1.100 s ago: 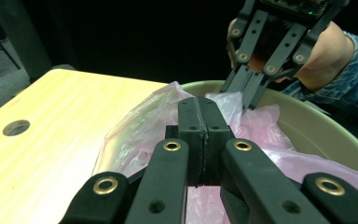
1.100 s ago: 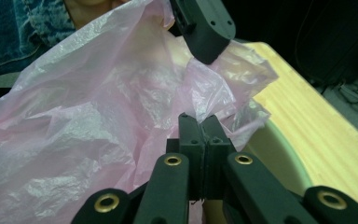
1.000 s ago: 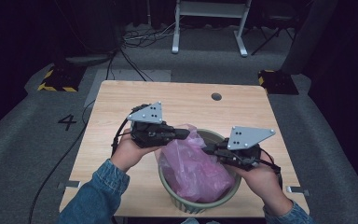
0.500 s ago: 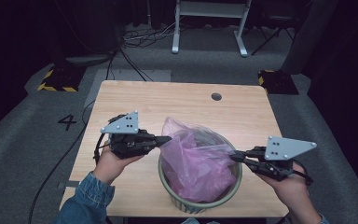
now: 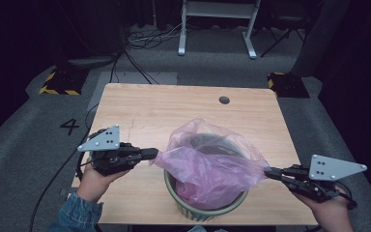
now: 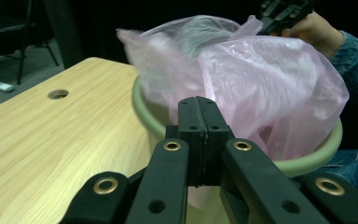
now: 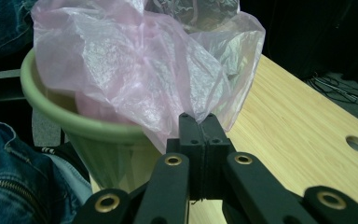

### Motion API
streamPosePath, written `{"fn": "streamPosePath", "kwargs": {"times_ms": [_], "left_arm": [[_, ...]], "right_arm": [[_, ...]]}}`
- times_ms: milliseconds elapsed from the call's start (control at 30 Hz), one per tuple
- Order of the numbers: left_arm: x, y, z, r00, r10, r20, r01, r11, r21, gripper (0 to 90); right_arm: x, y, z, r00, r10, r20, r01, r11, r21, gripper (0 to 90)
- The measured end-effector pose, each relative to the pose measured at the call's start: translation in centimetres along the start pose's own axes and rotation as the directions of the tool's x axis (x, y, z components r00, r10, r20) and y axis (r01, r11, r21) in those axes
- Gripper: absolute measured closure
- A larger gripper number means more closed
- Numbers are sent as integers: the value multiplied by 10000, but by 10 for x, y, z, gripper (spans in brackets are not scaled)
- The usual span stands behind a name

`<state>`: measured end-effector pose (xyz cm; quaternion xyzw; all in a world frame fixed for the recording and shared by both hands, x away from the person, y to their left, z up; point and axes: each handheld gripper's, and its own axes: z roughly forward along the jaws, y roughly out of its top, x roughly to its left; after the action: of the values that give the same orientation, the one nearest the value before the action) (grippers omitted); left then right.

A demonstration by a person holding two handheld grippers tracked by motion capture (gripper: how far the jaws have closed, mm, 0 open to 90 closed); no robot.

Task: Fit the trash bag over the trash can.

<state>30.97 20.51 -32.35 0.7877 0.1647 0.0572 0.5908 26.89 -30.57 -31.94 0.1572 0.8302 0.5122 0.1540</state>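
A pink plastic bag sits in a green bin near the front edge of the wooden surface. The bottom of the bag hangs down inside the bin, and the top puffs up above the rim.

The left gripper has its jaws squeezed tight on the left edge of the bag. In the left gripper view the two black jaws press flat together, with thin pink plastic caught between them. The right gripper does the same on the right edge, jaws pinched shut on a little corner of plastic. Each one is held by a hand that comes in from the front.

The two grippers sit well apart, one on each side of the bin, both outside its rim. This pulls the bag wide, so the plastic looks stretched into a point at each end. It seems the person wants to open the mouth of the bag and spread it over the rim, so it lines the bin. The bag edge is not yet over the rim on either side. The plastic is thin, so a hard pull could rip it or let it slip out.
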Motion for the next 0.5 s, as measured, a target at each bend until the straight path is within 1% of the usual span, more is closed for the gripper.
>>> {"fn": "streamPosePath", "kwargs": {"times_ms": [67,200,300,400,500], "left_arm": [[0,-4,-4,9999,-159,-10,159,9999,-56,895],[-1,-12,-11,9996,-240,-131,240,9997,-13,895],[-2,-17,-18,9992,-261,-305,262,9997,29,895],[-3,-22,-27,9983,-332,-473,331,9994,-29,895],[-4,-26,-32,9972,-367,-658,370,9993,33,895]], "right_arm": [[-1,-5,-6,9999,111,-57,-111,9999,-12,897],[0,-13,-16,9998,195,74,-196,9998,39,897],[0,-18,-20,9994,293,172,-294,9995,95,897],[-1,-23,-22,9989,436,182,-439,9989,183,897],[-1,-25,-24,9987,473,207,-479,9985,275,896]]}}
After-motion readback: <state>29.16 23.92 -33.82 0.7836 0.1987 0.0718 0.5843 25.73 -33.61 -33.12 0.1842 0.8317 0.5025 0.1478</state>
